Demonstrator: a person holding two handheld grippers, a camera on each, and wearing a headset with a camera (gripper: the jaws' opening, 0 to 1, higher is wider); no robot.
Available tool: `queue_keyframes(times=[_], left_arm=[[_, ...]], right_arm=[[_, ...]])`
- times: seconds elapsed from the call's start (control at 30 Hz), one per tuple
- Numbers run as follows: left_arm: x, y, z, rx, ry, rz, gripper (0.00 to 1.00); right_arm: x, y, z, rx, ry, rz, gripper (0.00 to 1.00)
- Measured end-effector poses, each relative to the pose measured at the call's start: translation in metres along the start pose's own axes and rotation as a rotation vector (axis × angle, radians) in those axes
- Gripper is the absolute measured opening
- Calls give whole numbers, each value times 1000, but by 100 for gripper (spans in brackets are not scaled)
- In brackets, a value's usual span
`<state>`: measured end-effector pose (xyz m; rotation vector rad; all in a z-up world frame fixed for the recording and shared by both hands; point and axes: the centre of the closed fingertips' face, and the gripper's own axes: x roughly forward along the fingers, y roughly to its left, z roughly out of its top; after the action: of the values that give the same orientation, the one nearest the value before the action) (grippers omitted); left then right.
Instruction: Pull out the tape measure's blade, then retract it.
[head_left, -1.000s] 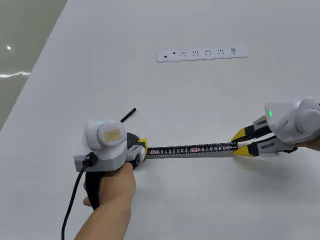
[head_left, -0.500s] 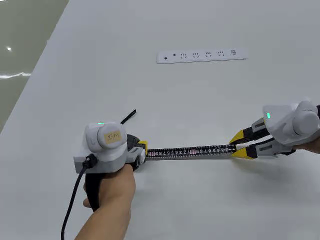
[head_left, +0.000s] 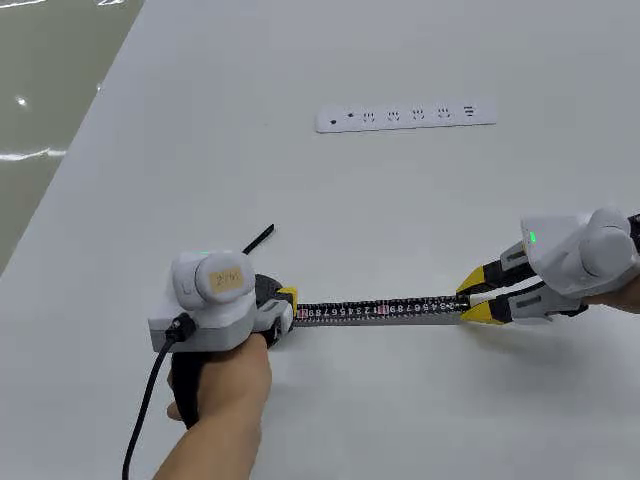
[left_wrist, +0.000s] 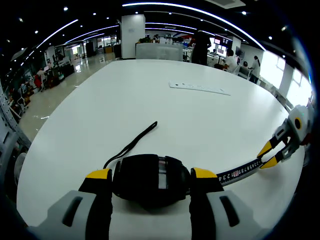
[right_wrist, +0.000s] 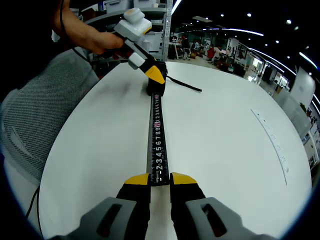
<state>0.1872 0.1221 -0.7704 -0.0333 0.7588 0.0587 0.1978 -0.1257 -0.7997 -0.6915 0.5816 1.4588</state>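
My right hand-held gripper has edged toward the tape measure.
Left hand-held gripper clamps it on the desk, well short of the power strip; right pinches the blade end.

Ahead of you on the white counter a white power strip lies flat; glossy floor shows at your left.

the blade of the tape measure carries a white printed scale on black. in the right gripper view, digits 2 to 9 read in order from its near end; the figures further along are too small to read. a yellow label on the left gripper bears handwriting, illegible.
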Motion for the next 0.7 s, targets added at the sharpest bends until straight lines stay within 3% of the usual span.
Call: queue_keyframes(times=[0.7], left_arm=[[0, 0, -1, -2, 9, 7, 59]], right_arm=[[4, 2, 6, 3, -6, 2, 14]])
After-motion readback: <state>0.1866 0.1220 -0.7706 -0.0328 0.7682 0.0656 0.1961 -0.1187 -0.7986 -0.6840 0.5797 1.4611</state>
